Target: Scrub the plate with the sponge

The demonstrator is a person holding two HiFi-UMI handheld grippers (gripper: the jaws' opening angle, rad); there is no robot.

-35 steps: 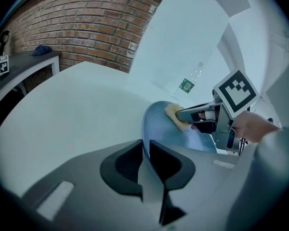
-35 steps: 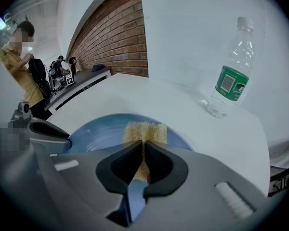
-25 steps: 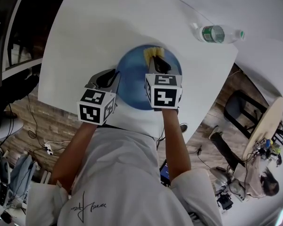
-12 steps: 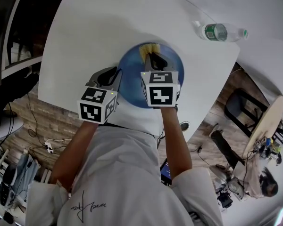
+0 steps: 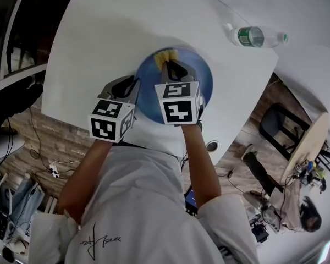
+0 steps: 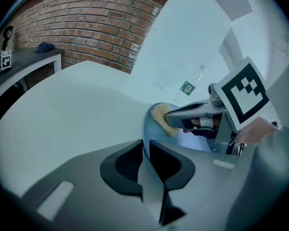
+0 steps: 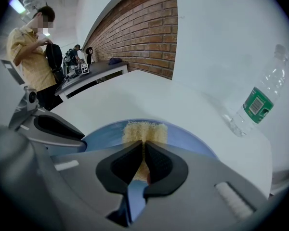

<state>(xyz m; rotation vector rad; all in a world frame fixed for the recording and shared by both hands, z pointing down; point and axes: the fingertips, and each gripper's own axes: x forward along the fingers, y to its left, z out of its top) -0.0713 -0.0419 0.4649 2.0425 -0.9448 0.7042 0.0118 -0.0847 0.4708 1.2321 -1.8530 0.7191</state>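
Note:
A blue plate lies flat on the white table, near its front edge. My left gripper is shut on the plate's left rim, which runs between its jaws. My right gripper is over the plate, shut on a yellow sponge that presses on the plate's far part. The sponge sticks out past the right jaws in the right gripper view, with the plate beneath it. In the left gripper view the sponge and the right gripper show over the plate.
A clear water bottle with a green label lies on the table at the far right, also visible as a bottle in the right gripper view. A person in a yellow shirt stands beyond the table. The table's front edge is just under my grippers.
My right gripper has slid the sponge leftward across the far part of the plate. The left gripper has held its place on the rim.

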